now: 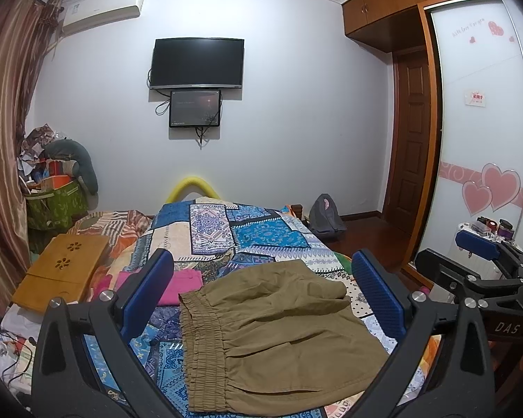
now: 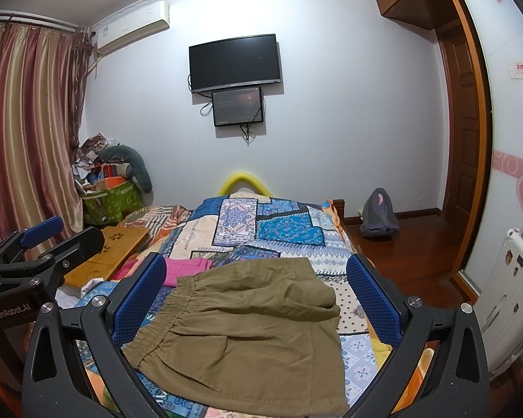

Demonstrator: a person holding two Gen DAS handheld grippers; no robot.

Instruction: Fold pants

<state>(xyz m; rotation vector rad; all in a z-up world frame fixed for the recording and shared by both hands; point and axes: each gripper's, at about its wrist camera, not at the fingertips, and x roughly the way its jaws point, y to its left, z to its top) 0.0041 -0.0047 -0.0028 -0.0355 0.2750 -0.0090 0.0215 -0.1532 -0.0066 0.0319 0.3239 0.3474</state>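
Observation:
Olive-brown pants [image 1: 279,331] lie on the patchwork bedspread [image 1: 261,233], folded over, with the elastic waistband to the left. They also show in the right wrist view [image 2: 247,334]. My left gripper [image 1: 261,296] is open and empty, held above the pants, its blue pads on either side of them. My right gripper [image 2: 258,296] is open and empty, likewise above the pants. The right gripper also shows in the left wrist view [image 1: 477,254] at the right edge, and the left gripper shows in the right wrist view [image 2: 42,240] at the left edge.
A pink garment [image 1: 181,285] lies on the bed left of the pants. A wooden lap tray [image 1: 59,271] sits on the bed's left side. A grey backpack [image 1: 326,214] stands on the floor at right. A wardrobe [image 1: 477,122] stands at right, and a white suitcase [image 2: 512,296] stands at right.

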